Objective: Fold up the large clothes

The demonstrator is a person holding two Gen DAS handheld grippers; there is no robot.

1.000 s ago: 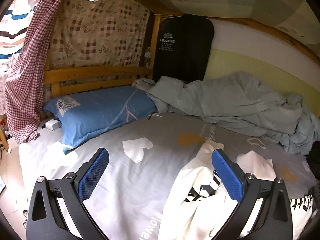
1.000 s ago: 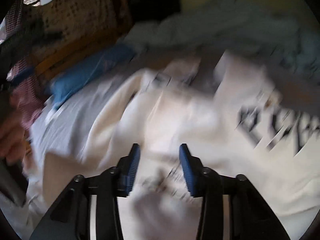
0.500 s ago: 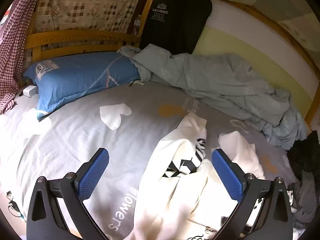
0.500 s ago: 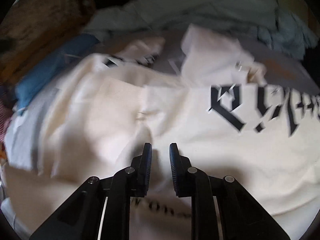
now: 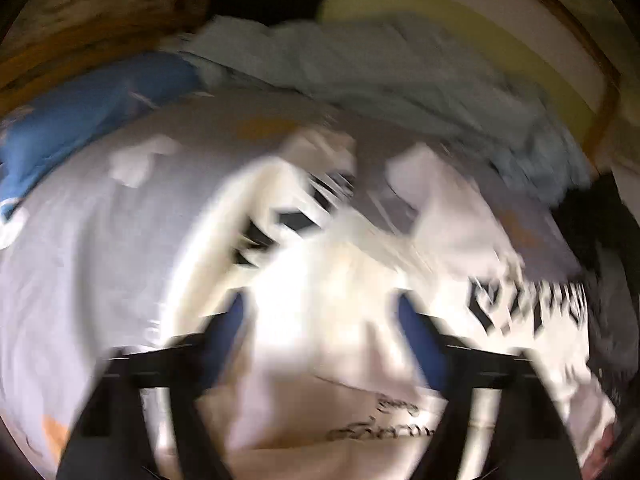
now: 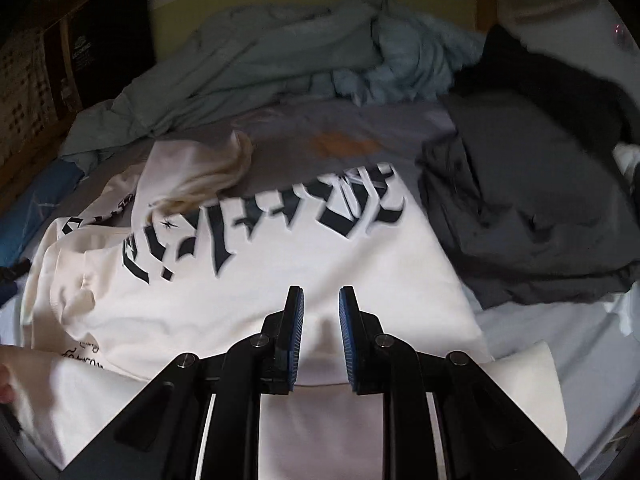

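A cream sweatshirt (image 6: 280, 280) with bold black lettering lies spread on the grey bed sheet (image 6: 340, 128). My right gripper (image 6: 321, 294) hovers over its near hem. Its jaws are a narrow gap apart with cloth showing through, and I see no pinch. In the blurred left wrist view the same sweatshirt (image 5: 340, 256) fills the middle. My left gripper (image 5: 320, 316) points down at it, jaws closing, with cream cloth seen between the blue pads. Whether the pads touch the cloth is lost in the blur.
A crumpled light blue duvet (image 6: 300, 52) lies along the back wall. A heap of dark grey clothes (image 6: 520, 200) sits right of the sweatshirt. A blue pillow (image 5: 88, 112) is at the far left by the wooden headboard. A person's finger (image 6: 3, 380) shows at the left edge.
The left gripper dropped and tipped toward the sweatshirt, and its wide jaws narrowed. The right gripper swept rightward along the sweatshirt, its jaws having narrowed from half open.
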